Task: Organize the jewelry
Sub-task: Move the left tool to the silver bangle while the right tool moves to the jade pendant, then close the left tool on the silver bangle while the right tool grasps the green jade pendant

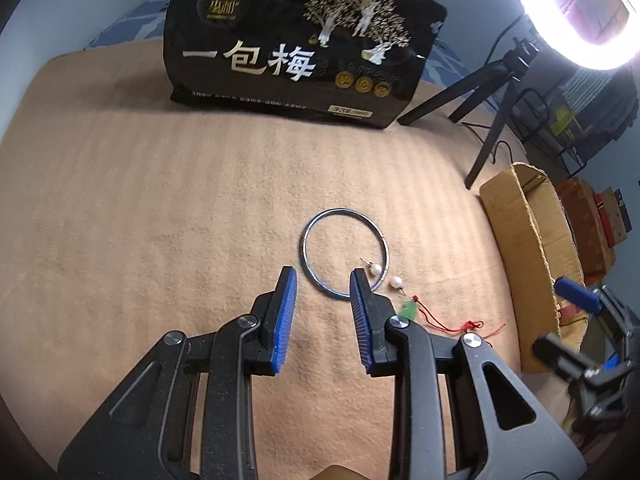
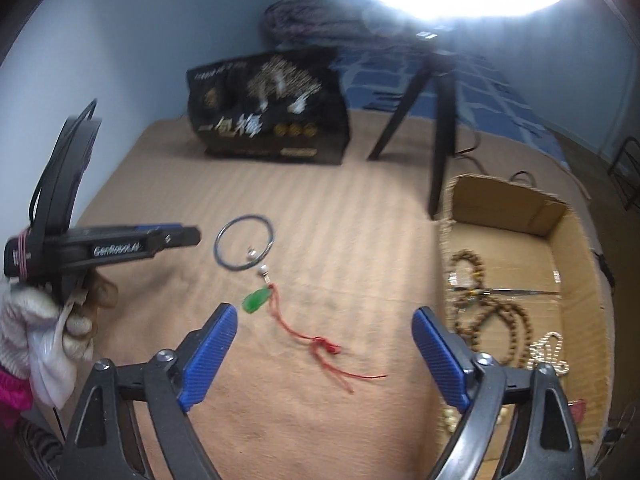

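Observation:
A silver bangle lies flat on the tan cloth, also in the right wrist view. One pearl earring lies inside its rim, another just outside. A green pendant on a red cord lies beside them; it also shows in the left wrist view. My left gripper is open and empty, its tips at the bangle's near edge. My right gripper is open and empty, above the red cord. The cardboard box holds wooden bead strands and a pale chain.
A black snack bag stands at the back of the cloth. A black tripod with a bright ring light stands by the box. The box also shows at the right in the left wrist view. The cloth's edge curves at the left.

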A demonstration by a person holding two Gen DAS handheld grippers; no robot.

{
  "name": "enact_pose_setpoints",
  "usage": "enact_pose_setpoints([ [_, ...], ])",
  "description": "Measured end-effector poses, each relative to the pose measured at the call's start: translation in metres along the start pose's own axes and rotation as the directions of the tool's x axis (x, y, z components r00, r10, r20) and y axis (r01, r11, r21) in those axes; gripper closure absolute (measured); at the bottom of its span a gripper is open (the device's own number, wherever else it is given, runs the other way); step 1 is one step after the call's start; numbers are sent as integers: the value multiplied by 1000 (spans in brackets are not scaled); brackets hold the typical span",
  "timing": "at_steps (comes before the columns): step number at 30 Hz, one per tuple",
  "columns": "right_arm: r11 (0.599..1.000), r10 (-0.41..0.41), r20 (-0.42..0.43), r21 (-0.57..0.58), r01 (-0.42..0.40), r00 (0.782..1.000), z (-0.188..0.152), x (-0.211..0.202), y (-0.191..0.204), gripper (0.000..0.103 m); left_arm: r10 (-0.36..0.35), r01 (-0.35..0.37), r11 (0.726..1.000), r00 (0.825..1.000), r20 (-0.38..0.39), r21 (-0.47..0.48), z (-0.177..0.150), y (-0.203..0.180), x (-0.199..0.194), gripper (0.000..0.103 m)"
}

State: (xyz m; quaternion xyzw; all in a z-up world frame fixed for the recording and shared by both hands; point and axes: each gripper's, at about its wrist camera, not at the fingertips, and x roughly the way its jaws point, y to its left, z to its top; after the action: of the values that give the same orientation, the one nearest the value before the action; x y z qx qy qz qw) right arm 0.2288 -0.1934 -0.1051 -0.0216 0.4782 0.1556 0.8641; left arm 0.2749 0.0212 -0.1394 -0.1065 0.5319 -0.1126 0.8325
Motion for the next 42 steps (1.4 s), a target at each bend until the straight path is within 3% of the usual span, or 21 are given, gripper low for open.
enact_pose_setpoints([
  [6,999,29,-57,-37,-31,998,-5,27,16,24,-26,25,999,1000,-11,-41,7,10,12,76],
  [10,997,39,-73,-65,-44,997,-7,38,23,24,-44,44,999,999,-18,-25,9,8,16,76],
  [12,996,48,-78,-76,-54,996,-8,42,26,24,-48,48,999,999,-21,-12,9,6,17,70],
  [14,995,52,-82,-85,-59,995,-7,46,29,24,-47,47,999,999,-19,-4,10,4,18,44],
  [15,994,51,-87,-92,-59,995,-7,50,30,25,-46,46,999,999,-19,-5,10,3,18,40],
  [24,993,55,-126,-96,-67,990,-6,75,39,39,7,-7,1000,1000,-11,-10,15,5,28,39],
  [32,995,75,-144,-57,-84,987,3,88,45,49,76,-75,997,997,-13,19,20,4,38,74],
  [38,997,57,-165,-36,-64,985,8,101,48,56,126,-125,991,992,-22,49,20,1,50,92],
  [42,998,34,-172,-45,-43,985,9,105,51,61,140,-140,989,990,-7,45,18,3,55,97],
])
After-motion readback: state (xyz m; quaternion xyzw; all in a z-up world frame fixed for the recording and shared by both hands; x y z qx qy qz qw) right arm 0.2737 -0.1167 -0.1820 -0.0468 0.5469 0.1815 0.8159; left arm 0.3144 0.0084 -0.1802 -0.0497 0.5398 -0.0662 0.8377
